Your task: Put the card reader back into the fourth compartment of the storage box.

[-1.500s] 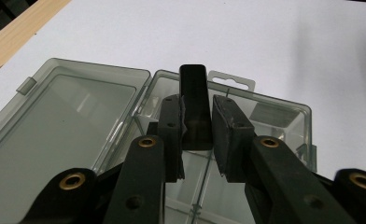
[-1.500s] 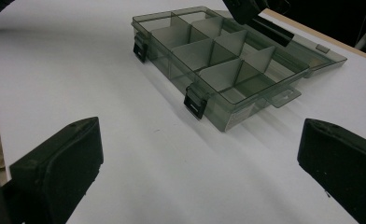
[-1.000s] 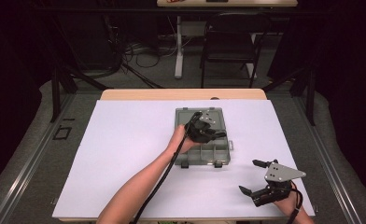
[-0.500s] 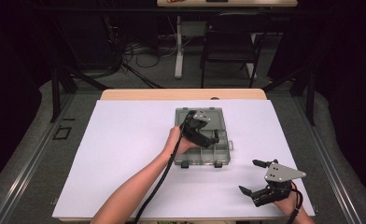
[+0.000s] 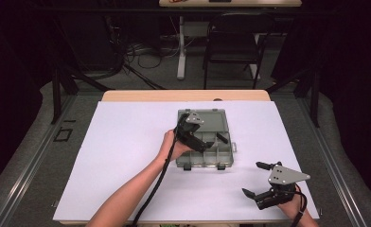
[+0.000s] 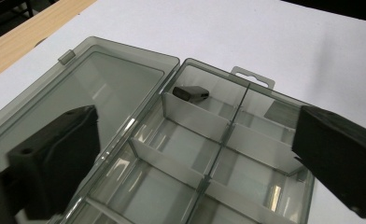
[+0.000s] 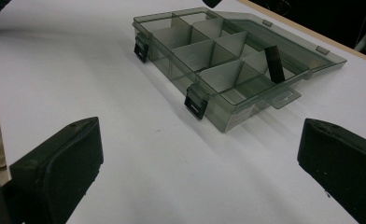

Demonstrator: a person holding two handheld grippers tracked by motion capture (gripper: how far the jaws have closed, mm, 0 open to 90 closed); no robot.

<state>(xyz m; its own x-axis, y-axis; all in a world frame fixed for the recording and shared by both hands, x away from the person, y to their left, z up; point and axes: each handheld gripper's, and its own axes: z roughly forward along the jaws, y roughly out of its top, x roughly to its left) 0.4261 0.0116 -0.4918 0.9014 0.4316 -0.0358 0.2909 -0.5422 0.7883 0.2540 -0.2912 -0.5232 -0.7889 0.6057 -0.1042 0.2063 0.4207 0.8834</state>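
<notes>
On the left of the high view, a bare forearm is seen coming up from the bottom edge, and the left gripper [image 5: 211, 140] is held over the near part of an open, smoky-grey plastic box [image 5: 221, 118] at the middle of the white sheet [image 5: 127, 142] that covers the table. The left gripper's jaws have just been opening and now stand wide apart, with nothing pressed between them. In the left gripper view, the 2 black jaws are seen at either side of the picture, and the box's divided tray [image 6: 228, 154] lies beneath the gap. The lid [image 6: 102, 88] is laid back flat beside the tray. A small black piece [image 6: 190, 92] is seen in a far corner compartment, next to the hang tab; it leans against a divider and is well apart from both jaws.

Further right in the high view, the right gripper [image 5: 258, 179] is held near the front right corner of the sheet, well apart from the box. Its jaws are spread wide and nothing is held. In the right gripper view, bare white sheet is seen between the jaws, and the box [image 7: 209, 60] lies beyond them with 2 black latches [image 7: 196, 103] on its near wall.
</notes>
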